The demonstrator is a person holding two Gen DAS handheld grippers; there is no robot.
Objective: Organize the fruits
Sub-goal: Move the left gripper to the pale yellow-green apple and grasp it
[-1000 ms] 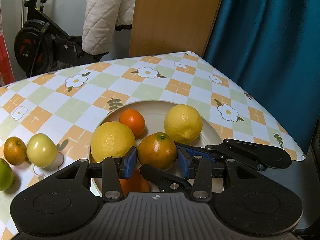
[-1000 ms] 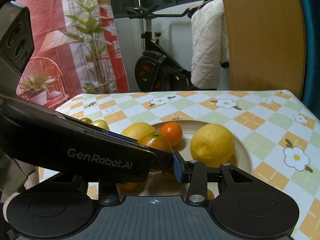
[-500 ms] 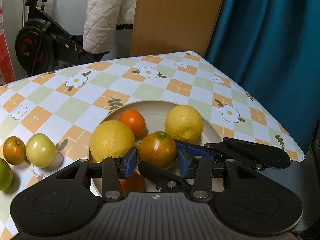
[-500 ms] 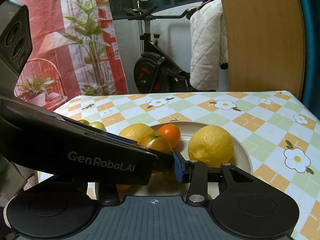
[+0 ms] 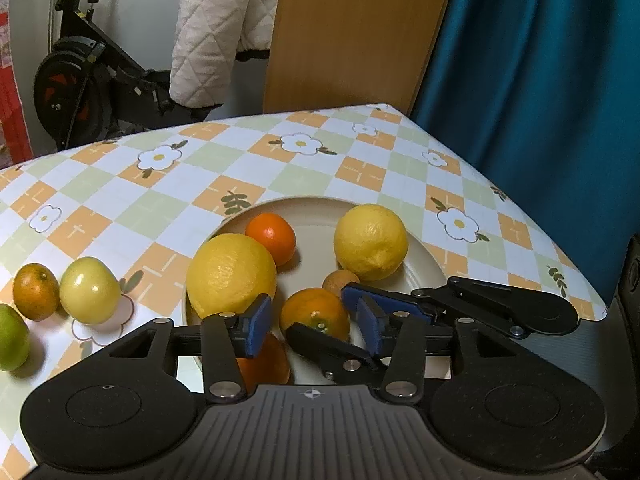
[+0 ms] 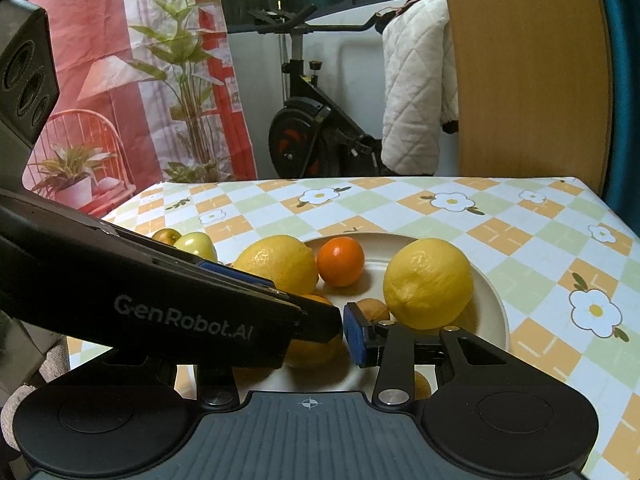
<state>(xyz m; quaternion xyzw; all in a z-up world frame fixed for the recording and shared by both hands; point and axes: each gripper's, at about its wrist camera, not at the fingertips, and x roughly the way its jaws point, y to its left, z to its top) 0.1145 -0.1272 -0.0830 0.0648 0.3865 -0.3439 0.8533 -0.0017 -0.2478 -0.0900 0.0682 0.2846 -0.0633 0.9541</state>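
Six fruits sit in the round cream plate [image 5: 424, 258] on my checked flower-print surface [image 5: 120, 200], by my count: a large yellow lemon [image 5: 231, 272] at nine o'clock, a second yellow lemon [image 5: 371, 241] at two o'clock, a small bright orange tangerine [image 5: 271, 238] at eleven o'clock, a little brownish fruit [image 5: 340, 280] near the middle, a green-tinged orange [image 5: 314, 313] at six o'clock, and another orange fruit [image 5: 262, 362] half hidden under my left tongs [image 5: 314, 326]. My left tongs stand wide, their blue pads to either side of the green-tinged orange without touching it, so I judge it freshly set down. My right tongs [image 5: 360, 320] reach in from three o'clock; one finger shows in their own camera, the other is hidden behind my left tool, so I cannot tell how they stand. Three fruits remain off the plate, well apart from it at nine o'clock: a pale yellow-green apple [image 5: 90, 290], a small dull orange [image 5: 36, 291] just beside it, and a green fruit [image 5: 12, 338] at the edge. I reckon the job is roughly two-thirds done, with those three left to gather.
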